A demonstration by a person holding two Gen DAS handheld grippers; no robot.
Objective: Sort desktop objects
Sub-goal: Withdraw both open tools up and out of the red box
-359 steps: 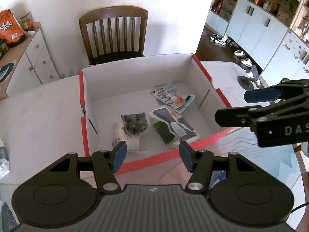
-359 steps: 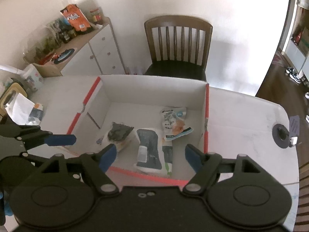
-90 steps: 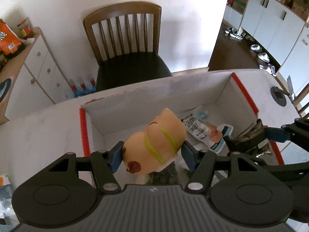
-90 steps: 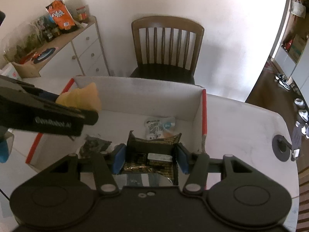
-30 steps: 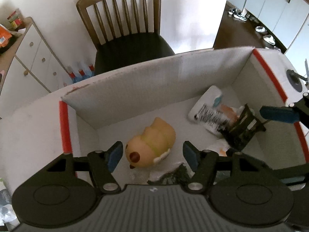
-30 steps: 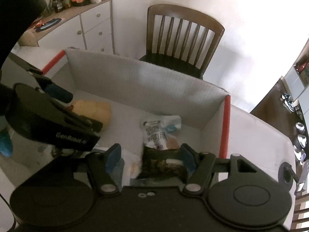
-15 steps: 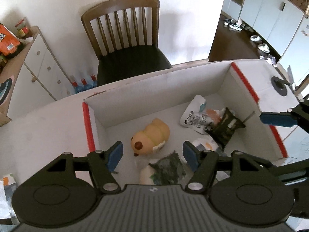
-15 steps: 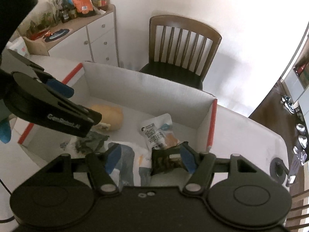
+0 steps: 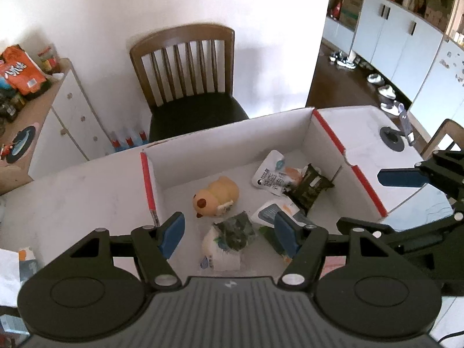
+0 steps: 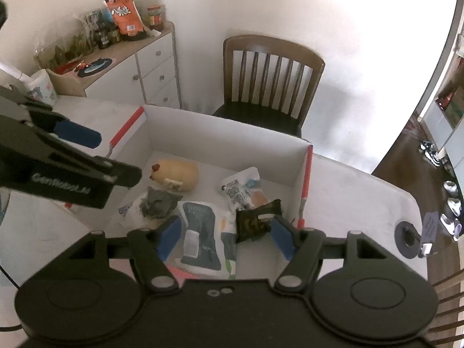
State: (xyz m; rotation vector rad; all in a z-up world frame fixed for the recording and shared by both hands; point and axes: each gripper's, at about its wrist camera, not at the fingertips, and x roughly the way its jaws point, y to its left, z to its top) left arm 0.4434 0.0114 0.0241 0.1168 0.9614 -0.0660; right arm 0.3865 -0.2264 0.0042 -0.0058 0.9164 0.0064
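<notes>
I count five items inside one white cardboard box with red edge tape [image 9: 329, 136]. Nearest, lower centre of the left wrist view: one white pack with dark green print [image 9: 229, 239] and one white-and-grey pouch [image 10: 200, 229]. Farther: one tan plush toy [image 9: 216, 195], one dark snack packet [image 10: 256, 219] and one white printed sachet [image 9: 271, 175]. My left gripper [image 9: 229, 233] points steeply down over the box, jaws released, grasping nothing. My right gripper [image 10: 223, 233] is pitched likewise, also released and empty. One wooden chair [image 9: 188, 72] stands beyond, upper centre.
</notes>
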